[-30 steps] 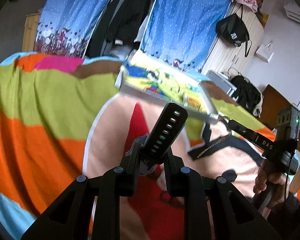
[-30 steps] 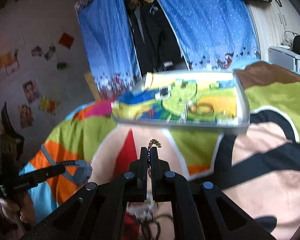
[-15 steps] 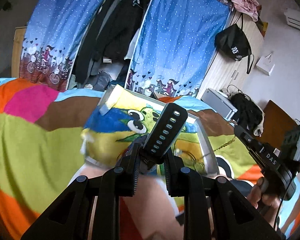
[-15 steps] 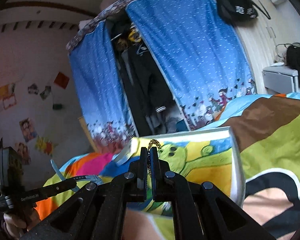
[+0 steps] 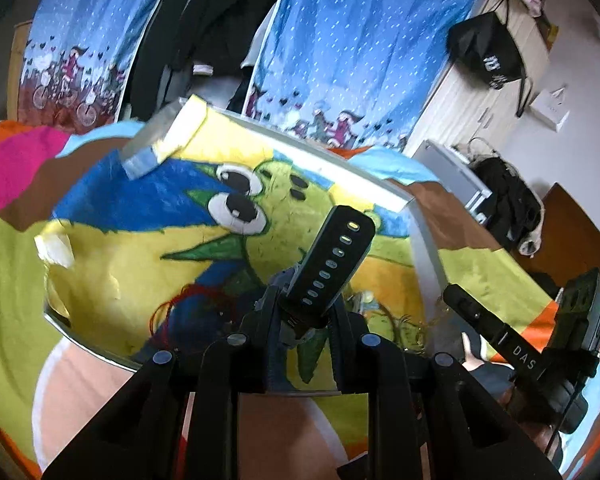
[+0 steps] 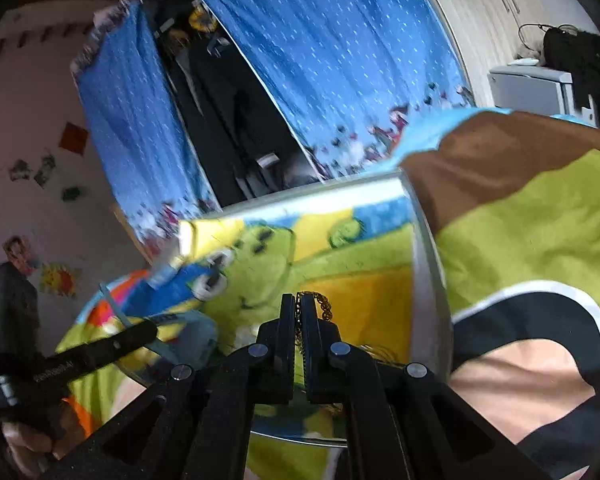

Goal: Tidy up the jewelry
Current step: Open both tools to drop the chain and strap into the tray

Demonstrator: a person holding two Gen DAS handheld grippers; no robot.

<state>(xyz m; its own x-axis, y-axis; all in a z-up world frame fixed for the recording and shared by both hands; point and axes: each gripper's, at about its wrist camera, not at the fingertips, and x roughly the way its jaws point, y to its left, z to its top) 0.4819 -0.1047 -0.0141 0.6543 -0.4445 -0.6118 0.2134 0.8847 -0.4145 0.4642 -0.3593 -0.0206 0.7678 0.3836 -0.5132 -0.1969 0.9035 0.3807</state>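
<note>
A shallow silver-rimmed tray (image 5: 424, 252) lined with a cartoon-print cloth lies on the bed. My left gripper (image 5: 308, 312) hovers over its near part, shut on a black watch strap (image 5: 332, 256) with a row of holes that sticks up and forward. A red cord (image 5: 172, 304) and some gold pieces (image 5: 404, 320) lie in the tray. In the right wrist view my right gripper (image 6: 298, 304) is shut on a gold chain (image 6: 324, 306) above the tray (image 6: 426, 256), near its right rim. The left gripper (image 6: 140, 332) shows at the left of that view.
The tray rests on a colourful bedspread (image 5: 16, 264) of green, orange, pink and brown patches. Blue patterned curtains (image 5: 360, 48) and dark hanging clothes stand behind the bed. A wardrobe with a black bag (image 5: 488, 52) and a white box (image 5: 452, 172) are at the right.
Both grippers have travelled forward from above the bedspread to above the tray, each still holding its piece. The tray now fills the middle of both views.
</note>
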